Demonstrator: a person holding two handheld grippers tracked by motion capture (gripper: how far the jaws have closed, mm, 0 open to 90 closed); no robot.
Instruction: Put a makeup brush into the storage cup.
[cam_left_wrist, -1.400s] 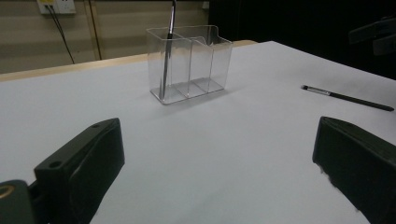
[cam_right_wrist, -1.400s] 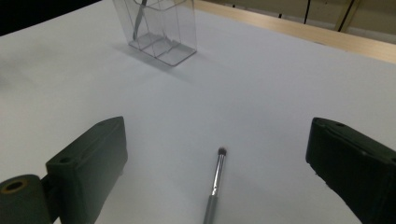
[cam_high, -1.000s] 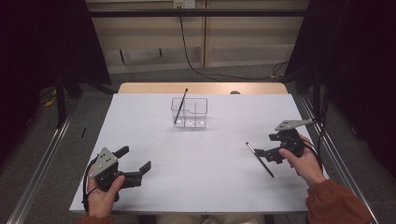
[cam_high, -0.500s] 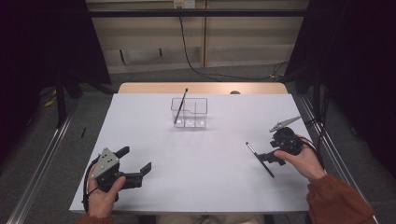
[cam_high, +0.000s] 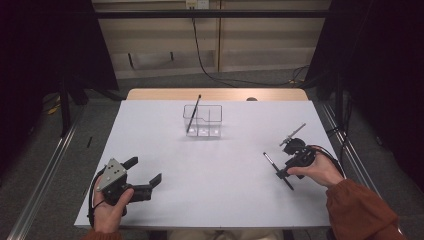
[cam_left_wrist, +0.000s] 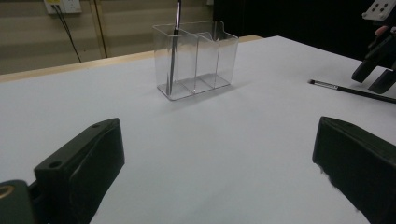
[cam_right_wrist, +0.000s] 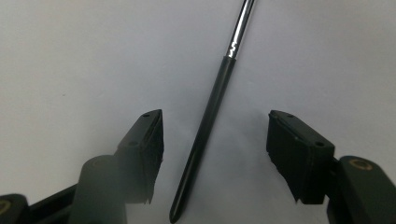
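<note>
The thin black brush lies flat on the white table, over toward the right side and well apart from the clear organizer that stands near the far middle. In the right gripper view its long axis runs up and away between the two jaws, dark handle end nearest the camera, silver ferrule farther off, a little tilted from the jaws' own line. The right gripper is tipped down over the handle end; its jaws have just been closing, yet gaps remain on both sides of the handle, so they straddle it without pinching. The left gripper rests low near the table's front left, jaws spread wide and holding nothing, far from the brush. A second brush already leans in the organizer's left compartment. The right hand is plainly the nearer one, and the pinch looks to need only further closing across the handle
</note>
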